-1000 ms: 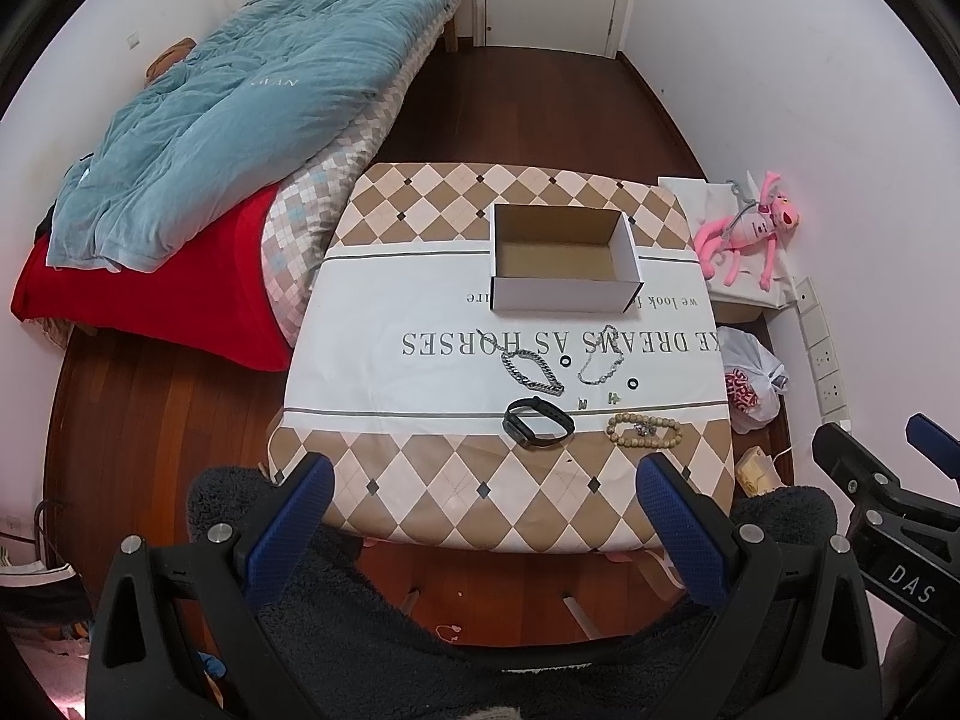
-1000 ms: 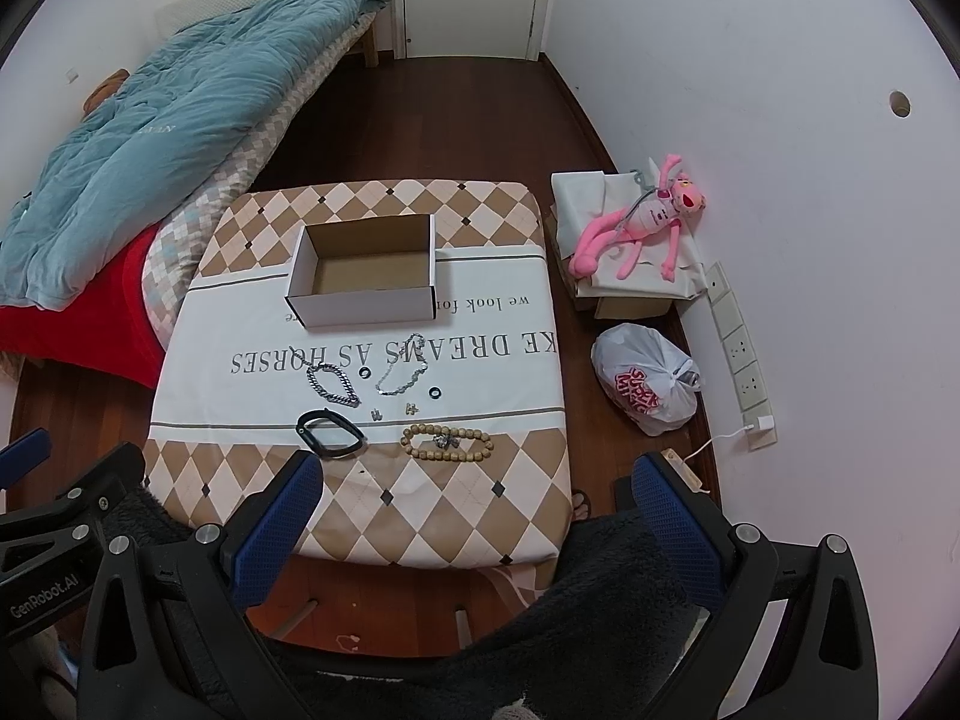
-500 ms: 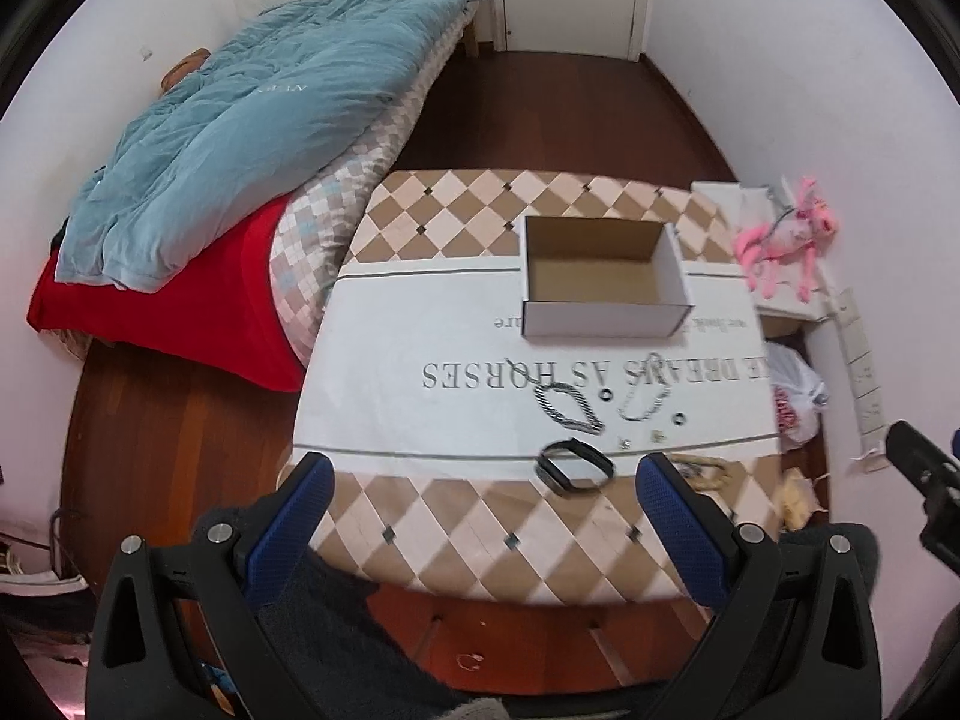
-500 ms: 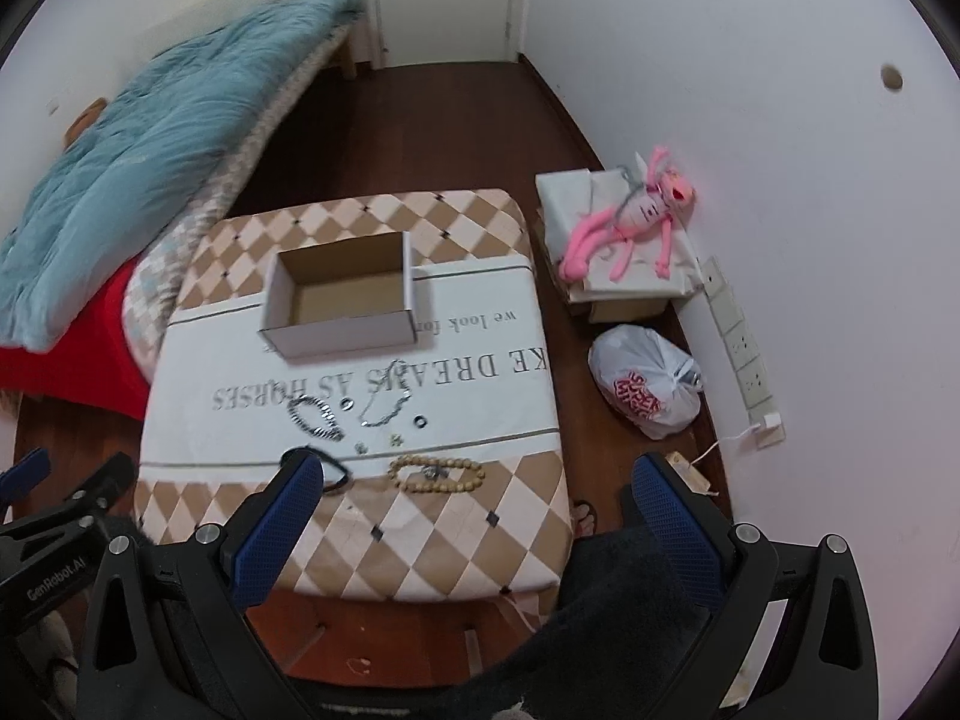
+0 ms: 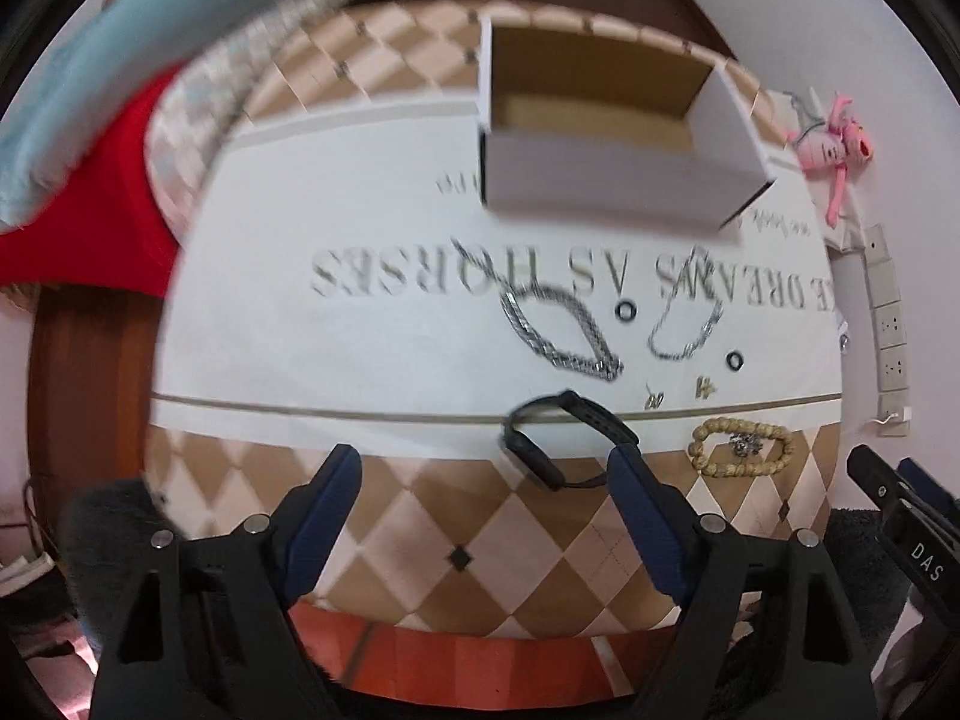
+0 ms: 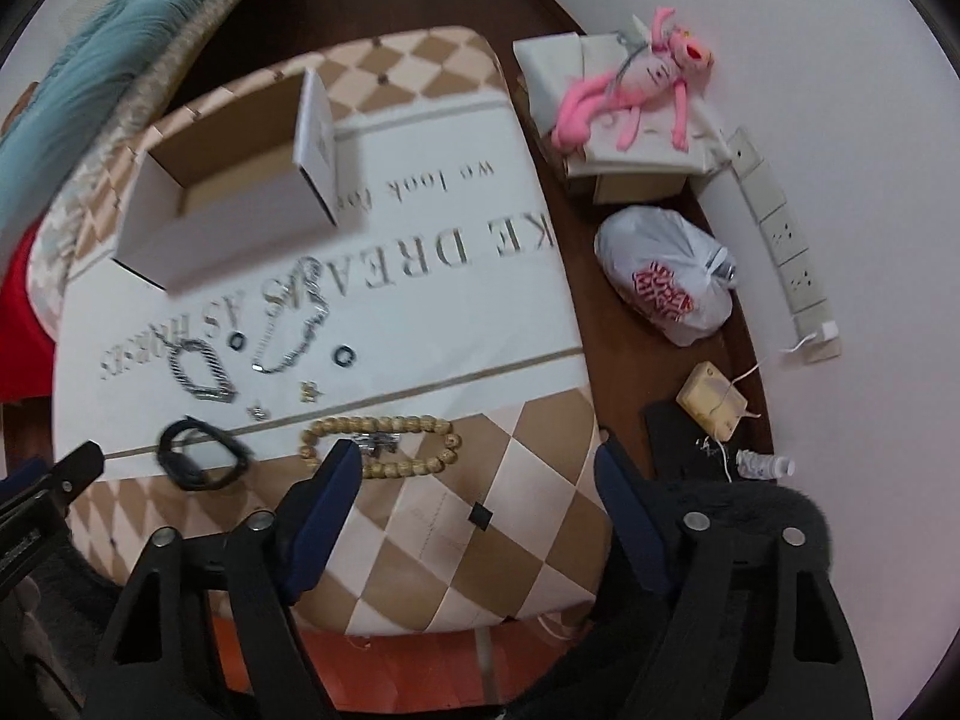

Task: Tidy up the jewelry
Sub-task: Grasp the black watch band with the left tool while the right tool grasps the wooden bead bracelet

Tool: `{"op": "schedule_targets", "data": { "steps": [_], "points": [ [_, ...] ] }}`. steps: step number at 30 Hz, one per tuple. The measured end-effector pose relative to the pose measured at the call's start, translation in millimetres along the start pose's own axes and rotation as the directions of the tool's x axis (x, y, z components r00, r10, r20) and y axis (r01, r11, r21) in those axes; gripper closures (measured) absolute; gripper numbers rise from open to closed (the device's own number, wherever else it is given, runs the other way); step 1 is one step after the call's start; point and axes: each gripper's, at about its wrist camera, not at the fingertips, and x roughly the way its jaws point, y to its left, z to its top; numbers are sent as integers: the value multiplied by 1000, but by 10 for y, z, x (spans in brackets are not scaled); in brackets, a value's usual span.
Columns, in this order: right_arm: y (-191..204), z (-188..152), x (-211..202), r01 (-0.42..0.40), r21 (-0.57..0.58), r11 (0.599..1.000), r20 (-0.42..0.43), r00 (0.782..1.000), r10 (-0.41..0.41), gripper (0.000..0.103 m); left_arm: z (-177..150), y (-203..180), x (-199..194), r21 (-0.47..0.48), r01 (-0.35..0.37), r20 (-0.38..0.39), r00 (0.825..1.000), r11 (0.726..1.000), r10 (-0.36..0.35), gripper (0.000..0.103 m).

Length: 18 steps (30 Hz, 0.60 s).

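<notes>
An open empty white cardboard box (image 5: pixel 618 180) (image 6: pixel 234 222) stands at the back of the table. In front of it lie a thick silver chain (image 5: pixel 558 330) (image 6: pixel 201 372), a thin silver chain (image 5: pixel 684 324) (image 6: pixel 294 330), two small black rings (image 5: pixel 626 312) (image 5: pixel 733 360), small earrings (image 5: pixel 705 385), a black band (image 5: pixel 564 438) (image 6: pixel 201 456) and a wooden bead bracelet (image 5: pixel 741 447) (image 6: pixel 384 441). My left gripper (image 5: pixel 483 480) is open and empty, just short of the black band. My right gripper (image 6: pixel 477 474) is open and empty, its left finger over the bead bracelet's near edge.
The table wears a checked cloth (image 5: pixel 456 516) printed with words. A bed with a blue quilt (image 6: pixel 90 42) is on the left. By the right wall are a pink plush toy (image 6: pixel 636 84), a plastic bag (image 6: pixel 666 282) and sockets (image 6: pixel 780 222).
Both grippers have dropped down and moved forward toward the table; the jewelry now looks much larger and closer. Both stay open. Nothing on the table has moved.
</notes>
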Motion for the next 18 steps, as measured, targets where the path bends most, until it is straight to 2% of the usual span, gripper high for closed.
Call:
{"op": "schedule_targets", "data": {
  "steps": [2,4,6,8,9,10,11,13,14,17,18],
  "points": [
    [-41,-23,156,-9,19,1000,-21,1000,9,34,-9,-35,168,-13,19,-29,999,1000,-20,21],
    [-66,-25,278,-17,31,999,-44,999,18,38,-18,-53,298,-27,35,-59,998,999,-36,32],
    [-90,-35,403,-33,41,999,-68,997,36,45,-22,-72,409,-41,55,-81,995,998,-59,34],
    [-95,-40,479,-40,46,998,-84,995,44,47,-34,-77,488,-50,57,-94,994,997,-62,37],
    [-96,-46,530,-51,51,997,-92,994,55,51,-42,-74,522,-54,62,-100,993,997,-67,41],
    [-103,-36,547,-57,54,997,-98,993,62,52,-47,-70,549,-59,61,-105,992,996,-67,51],
    [-102,-39,584,-65,58,996,-103,992,71,54,-55,-60,582,-66,67,-113,991,996,-74,53],
    [-86,-35,635,-73,58,996,-108,991,79,57,-79,-36,641,-68,65,-123,990,996,-73,67],
    [-80,-38,661,-74,56,996,-113,990,80,60,-94,-24,661,-64,66,-123,990,996,-74,69],
    [-36,-68,777,-102,59,993,-135,985,109,70,-124,-47,665,-16,40,-84,996,999,-41,82],
    [-31,-84,773,-98,50,994,-115,988,103,73,-136,-74,669,1,30,-74,997,1000,-30,87]
  ]
}}
